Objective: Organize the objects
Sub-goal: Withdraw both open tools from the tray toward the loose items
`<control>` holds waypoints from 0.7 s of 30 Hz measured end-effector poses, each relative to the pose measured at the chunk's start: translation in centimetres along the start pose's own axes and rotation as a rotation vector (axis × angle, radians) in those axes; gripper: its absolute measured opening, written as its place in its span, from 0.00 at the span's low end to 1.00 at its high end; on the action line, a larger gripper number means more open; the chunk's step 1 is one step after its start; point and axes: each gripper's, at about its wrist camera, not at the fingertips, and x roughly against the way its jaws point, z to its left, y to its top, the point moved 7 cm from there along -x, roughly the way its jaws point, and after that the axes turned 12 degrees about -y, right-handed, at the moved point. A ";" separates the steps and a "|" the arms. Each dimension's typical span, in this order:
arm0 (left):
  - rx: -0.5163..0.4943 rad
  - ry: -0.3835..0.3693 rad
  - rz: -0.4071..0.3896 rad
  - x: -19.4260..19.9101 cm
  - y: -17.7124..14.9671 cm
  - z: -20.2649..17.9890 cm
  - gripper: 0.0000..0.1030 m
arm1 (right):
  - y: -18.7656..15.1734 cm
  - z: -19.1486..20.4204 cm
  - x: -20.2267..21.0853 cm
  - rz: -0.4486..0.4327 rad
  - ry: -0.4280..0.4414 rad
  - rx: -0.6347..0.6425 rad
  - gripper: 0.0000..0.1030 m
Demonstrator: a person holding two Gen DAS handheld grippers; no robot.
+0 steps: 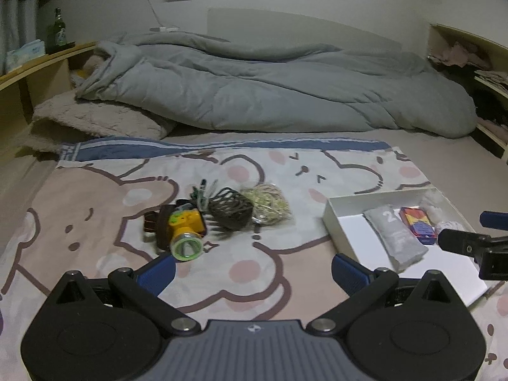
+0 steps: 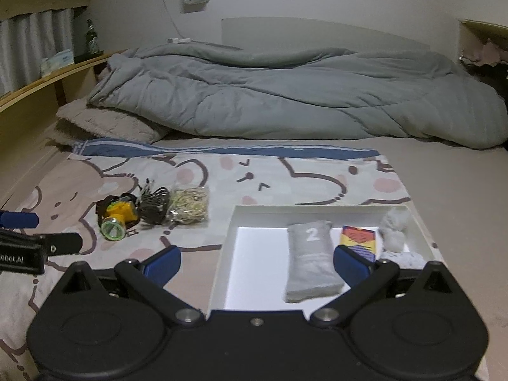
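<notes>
Both tools are spread wide and hold nothing. The left tool point(image 1: 254, 270) hovers low over the cartoon-print blanket point(image 1: 95, 197) on the bed; the right tool point(image 2: 257, 263) hovers over the near edge of the white tray point(image 2: 228, 238).

Unsorted items lie in a tight cluster on the blanket: a yellow headlamp point(image 1: 185, 230) with its lens facing the left tool, a dark coiled cable point(image 1: 230, 211) touching it on the far right, and a bagged pale cord bundle point(image 1: 266, 204) just beside the cable. Already in the tray: a folded grey cloth marked "2" point(image 2: 312, 255), a colourful small box point(image 2: 358, 238) and a grey fluffy item point(image 2: 393, 225).

Governing relation: the cluster lies ahead and slightly left of the left tool, and well to the left of the right tool. The left tool is judged nearer. The headlamp's long axis runs roughly toward the left tool, so a grasp across its body looks feasible. The tray's left half is bare.
</notes>
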 end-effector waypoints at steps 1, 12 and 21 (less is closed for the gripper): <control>-0.001 0.005 -0.002 0.1 0.0 0.2 1.00 | 0.0 0.3 0.0 0.000 0.003 0.002 1.00; 0.018 0.042 -0.020 1.2 0.5 2.6 1.00 | 0.5 3.0 -0.6 0.003 0.037 0.020 1.00; 0.029 0.066 -0.015 1.2 0.4 4.1 1.00 | 0.8 4.5 -0.8 -0.005 0.060 0.028 1.00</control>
